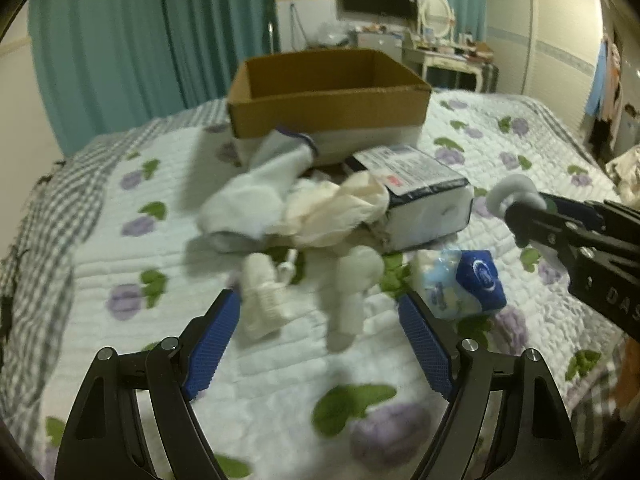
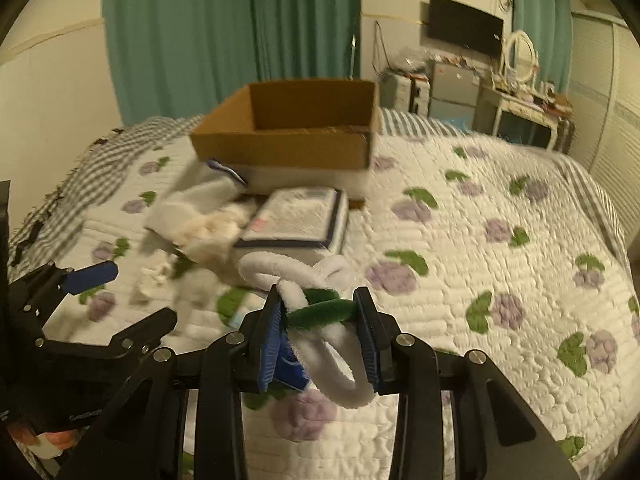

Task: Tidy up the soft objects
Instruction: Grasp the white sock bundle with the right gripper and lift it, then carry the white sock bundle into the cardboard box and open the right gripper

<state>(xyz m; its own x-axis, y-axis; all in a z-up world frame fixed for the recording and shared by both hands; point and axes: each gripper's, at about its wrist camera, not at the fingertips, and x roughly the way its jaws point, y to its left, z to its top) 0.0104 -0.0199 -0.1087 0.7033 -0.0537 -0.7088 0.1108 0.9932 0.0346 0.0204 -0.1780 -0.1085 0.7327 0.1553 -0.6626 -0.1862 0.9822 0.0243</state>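
My right gripper [image 2: 318,312] is shut on a white and green fuzzy loop toy [image 2: 320,300] and holds it above the bed; it also shows in the left wrist view [image 1: 520,216] at the right. My left gripper [image 1: 320,316] is open and empty above small white socks [image 1: 352,280]. A pile of soft things lies beyond it: a white sock [image 1: 260,192], cream cloth [image 1: 336,208], a wrapped tissue pack [image 1: 424,192] and a blue and white packet [image 1: 464,284]. An open cardboard box [image 1: 328,92] stands behind the pile.
The bed has a white quilt [image 2: 480,240] with purple flowers. A grey checked blanket [image 1: 48,208] lies along the left edge. Green curtains, a wall TV, a dresser with a mirror and a wardrobe stand beyond the bed.
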